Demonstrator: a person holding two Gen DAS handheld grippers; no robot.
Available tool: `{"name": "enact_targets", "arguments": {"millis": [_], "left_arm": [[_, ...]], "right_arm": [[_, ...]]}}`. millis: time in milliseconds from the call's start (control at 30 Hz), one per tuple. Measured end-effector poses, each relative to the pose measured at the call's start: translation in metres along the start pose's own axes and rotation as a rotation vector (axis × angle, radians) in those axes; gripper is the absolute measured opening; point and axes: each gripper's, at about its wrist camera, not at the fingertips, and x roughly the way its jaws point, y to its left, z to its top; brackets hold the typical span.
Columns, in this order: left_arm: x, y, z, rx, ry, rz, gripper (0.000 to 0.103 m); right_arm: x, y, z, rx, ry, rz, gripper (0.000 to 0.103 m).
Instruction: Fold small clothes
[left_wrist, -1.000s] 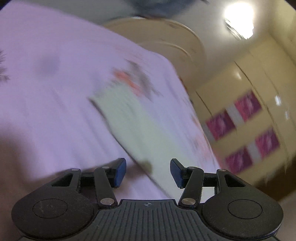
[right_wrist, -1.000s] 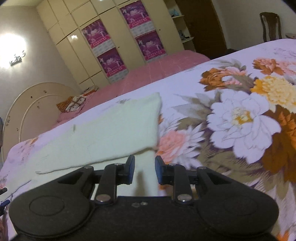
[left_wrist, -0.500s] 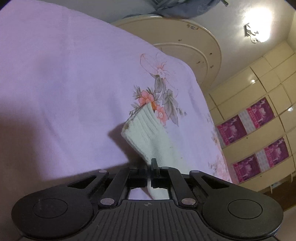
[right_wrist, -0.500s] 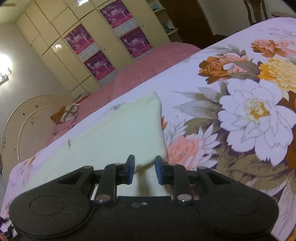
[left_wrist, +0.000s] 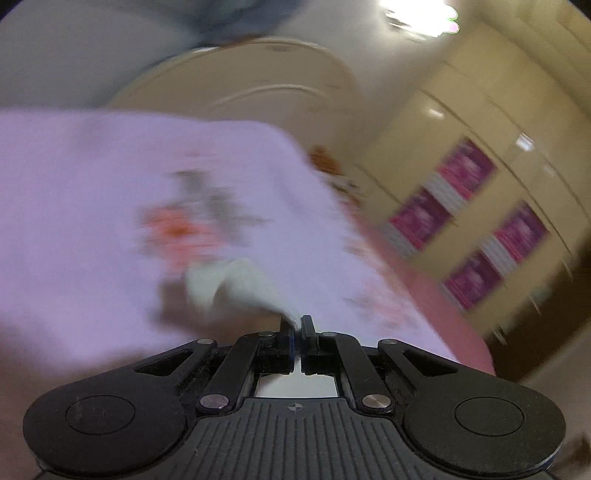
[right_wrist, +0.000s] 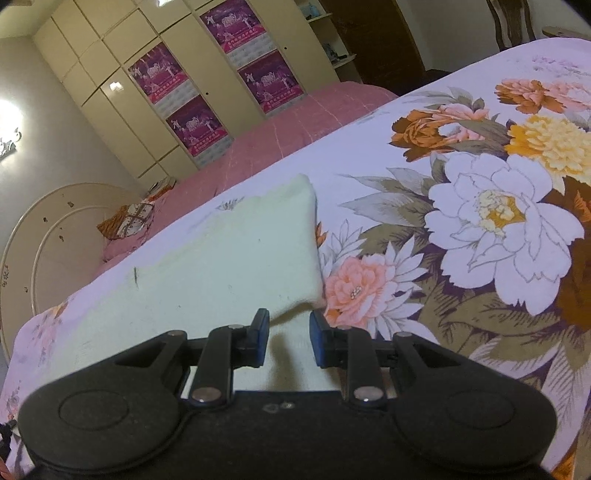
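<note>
On the flowered bedsheet (right_wrist: 424, 122): one pale green knit garment (right_wrist: 221, 266), lying partly doubled over. Left gripper (left_wrist: 297, 325) pinched tight on its lifted end. Right gripper (right_wrist: 286, 326) parted narrowly, astride the near edge, gripping nothing. Step, likely: carrying the fold over. Next: lay the held end squarely atop, then let go.

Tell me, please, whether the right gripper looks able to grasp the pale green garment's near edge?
Probably yes: the right gripper is open, the pale green garment lies right ahead on the floral bedsheet, and nothing sits between.
</note>
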Motion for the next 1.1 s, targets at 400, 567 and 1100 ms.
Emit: {"name": "enact_targets", "arguments": {"millis": [400, 567, 1100], "left_arm": [[0.012, -0.227, -0.096, 0.491, 0.141, -0.349, 0.003], [0.001, -0.294, -0.164, 0.653, 0.250, -0.430, 0.003], [-0.056, -0.301, -0.213, 0.801, 0.279, -0.433, 0.071]], "right_arm": [[-0.014, 0.003, -0.001, 0.002, -0.031, 0.040, 0.025], [-0.026, -0.005, 0.001, 0.032, -0.056, 0.051, 0.025], [-0.024, -0.007, -0.004, 0.053, -0.023, 0.115, 0.035]]}}
